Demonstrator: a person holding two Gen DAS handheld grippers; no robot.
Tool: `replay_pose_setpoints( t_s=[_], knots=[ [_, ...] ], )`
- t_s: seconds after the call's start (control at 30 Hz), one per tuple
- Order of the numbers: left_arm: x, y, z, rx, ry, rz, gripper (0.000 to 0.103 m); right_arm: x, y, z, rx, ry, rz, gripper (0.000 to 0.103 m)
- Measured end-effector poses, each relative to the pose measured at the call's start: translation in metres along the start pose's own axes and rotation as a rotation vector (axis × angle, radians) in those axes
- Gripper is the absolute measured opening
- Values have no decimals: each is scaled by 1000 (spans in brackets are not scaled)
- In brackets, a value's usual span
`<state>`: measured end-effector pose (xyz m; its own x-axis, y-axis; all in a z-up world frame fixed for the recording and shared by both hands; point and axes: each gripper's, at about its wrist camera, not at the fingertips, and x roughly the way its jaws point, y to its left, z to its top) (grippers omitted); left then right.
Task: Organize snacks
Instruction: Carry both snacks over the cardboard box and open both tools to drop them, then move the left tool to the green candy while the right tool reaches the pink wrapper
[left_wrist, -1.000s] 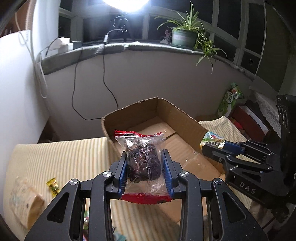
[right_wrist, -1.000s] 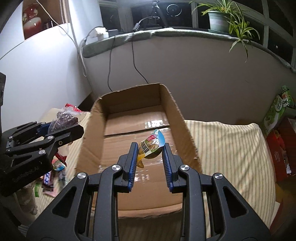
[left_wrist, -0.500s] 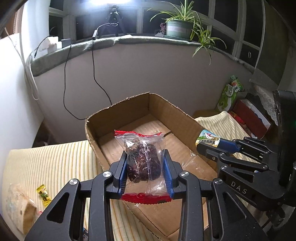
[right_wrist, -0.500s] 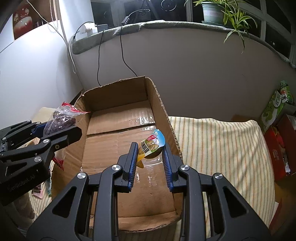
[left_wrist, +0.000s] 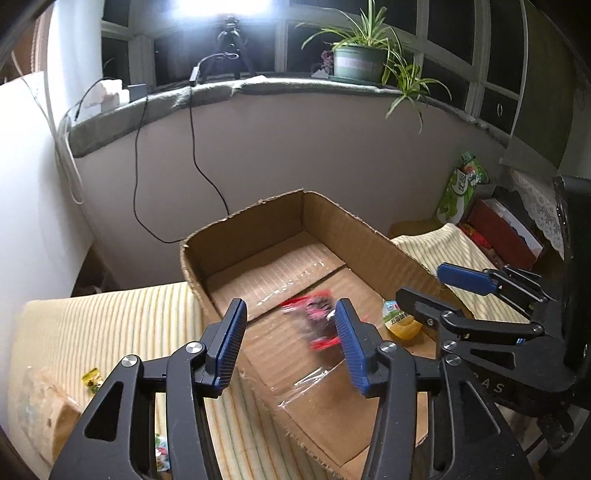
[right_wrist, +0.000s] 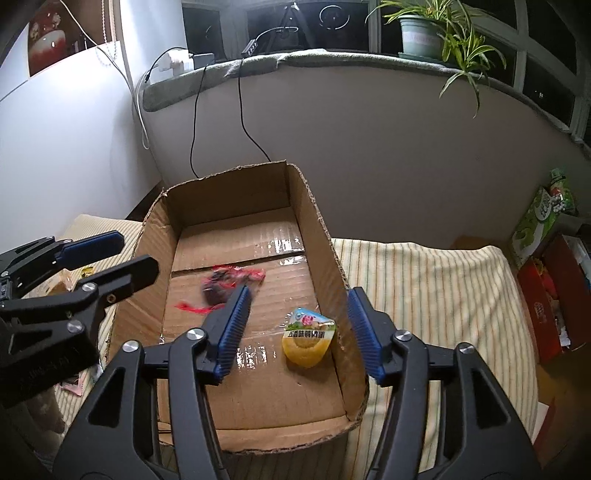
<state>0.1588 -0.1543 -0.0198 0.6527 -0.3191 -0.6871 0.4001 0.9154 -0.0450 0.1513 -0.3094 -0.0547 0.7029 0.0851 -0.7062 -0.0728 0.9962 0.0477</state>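
In the box (right_wrist: 236, 206), two released snacks (right_wrist: 306, 334).

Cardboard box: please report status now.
Left gripper and right gripper open, just released. Both snacks in cardboard box. Nothing in the way.

A curved pale grey wall (right_wrist: 388, 155) runs behind the scene, capped by a grey stone windowsill (left_wrist: 229, 92). Above it dark window panes in white frames (left_wrist: 436, 48) show night outside, with a bright lamp glare (left_wrist: 218, 7) at the top. A green potted spider plant (left_wrist: 360, 61) stands on the sill, and black cables (left_wrist: 192, 147) hang down the wall. A yellow striped cloth (right_wrist: 424, 273) covers the surface below, and a white wall (right_wrist: 66, 140) stands at the left
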Motion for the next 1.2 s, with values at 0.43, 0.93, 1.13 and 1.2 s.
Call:
replay_pose_setpoints(
  t_s=[0.43,0.93,1.13,1.2],
  knots=[
    [-61,31,-32,-28,-105,-30,49,-49,36,-11,-48,-65,44,62],
    [-123,128,-112,-164,-76,103,49,-68,112,-43,-176,-34,198,71],
    [-125,153,-148,-205,-4,123,42,-61,136,-57,-224,17,257,71],
    [-126,158,-159,-218,19,117,39,-58,144,-64,-237,39,287,71]
  ],
)
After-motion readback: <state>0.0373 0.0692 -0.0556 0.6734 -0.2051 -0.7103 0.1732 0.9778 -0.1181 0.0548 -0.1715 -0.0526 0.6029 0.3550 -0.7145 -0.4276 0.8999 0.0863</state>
